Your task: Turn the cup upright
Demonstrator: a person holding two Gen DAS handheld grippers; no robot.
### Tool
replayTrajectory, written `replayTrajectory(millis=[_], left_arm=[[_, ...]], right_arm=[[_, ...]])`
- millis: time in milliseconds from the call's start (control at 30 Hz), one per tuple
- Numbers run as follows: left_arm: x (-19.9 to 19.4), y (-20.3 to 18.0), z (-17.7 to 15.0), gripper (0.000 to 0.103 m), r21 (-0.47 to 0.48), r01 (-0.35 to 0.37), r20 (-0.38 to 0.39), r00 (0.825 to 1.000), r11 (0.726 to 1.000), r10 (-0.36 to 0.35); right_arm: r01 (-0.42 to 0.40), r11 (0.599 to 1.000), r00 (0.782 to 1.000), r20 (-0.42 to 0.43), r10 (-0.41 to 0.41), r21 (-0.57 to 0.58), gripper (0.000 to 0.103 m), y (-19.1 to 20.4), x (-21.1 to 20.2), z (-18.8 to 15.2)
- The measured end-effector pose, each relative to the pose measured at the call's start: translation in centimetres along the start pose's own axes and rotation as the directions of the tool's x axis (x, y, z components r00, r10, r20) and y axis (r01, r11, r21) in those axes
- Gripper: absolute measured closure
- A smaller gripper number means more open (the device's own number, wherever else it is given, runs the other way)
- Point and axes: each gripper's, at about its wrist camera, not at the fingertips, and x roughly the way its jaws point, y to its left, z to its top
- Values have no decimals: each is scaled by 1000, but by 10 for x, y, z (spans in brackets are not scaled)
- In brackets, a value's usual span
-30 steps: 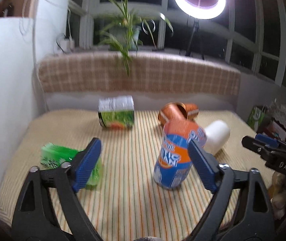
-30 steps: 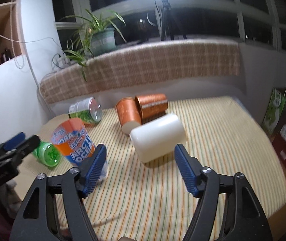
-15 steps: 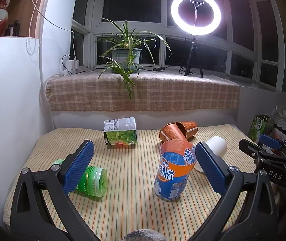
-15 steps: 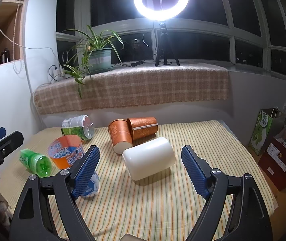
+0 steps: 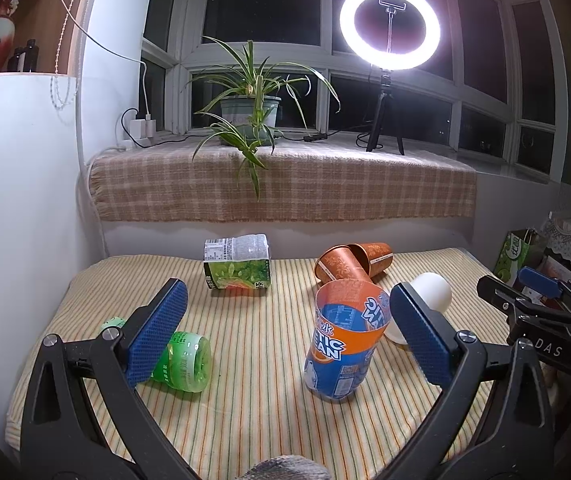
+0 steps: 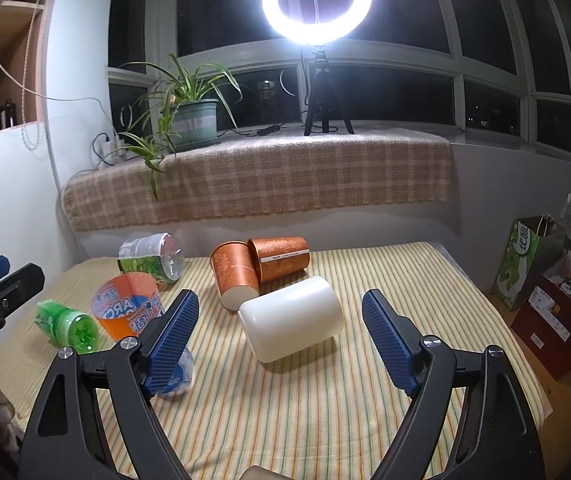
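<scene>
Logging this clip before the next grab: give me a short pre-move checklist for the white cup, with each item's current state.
1. Right gripper open: ok.
2. White cup between its fingers, not yet touched: ok.
3. White cup upright: not ok, it lies on its side.
4. Orange cups apart from the white cup: cannot tell, they look very close.
5. Left gripper open, holding nothing: ok.
6. Blue-orange cup standing: ok, mouth up.

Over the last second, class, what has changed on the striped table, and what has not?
The orange-and-blue labelled cup went from leaning to standing nearly upright. Both open grippers, left and right, pulled back and hold nothing. The white cup and other containers stayed lying.
</scene>
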Motion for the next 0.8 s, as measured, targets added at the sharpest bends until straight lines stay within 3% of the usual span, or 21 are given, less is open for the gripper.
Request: replayTrajectory(millis=[800], left_arm=[[0, -2, 1, 0, 1, -1, 0, 1000, 1000, 1]], right_arm=[[-5, 1000, 1000, -12, 6, 7, 19, 0, 0, -2]])
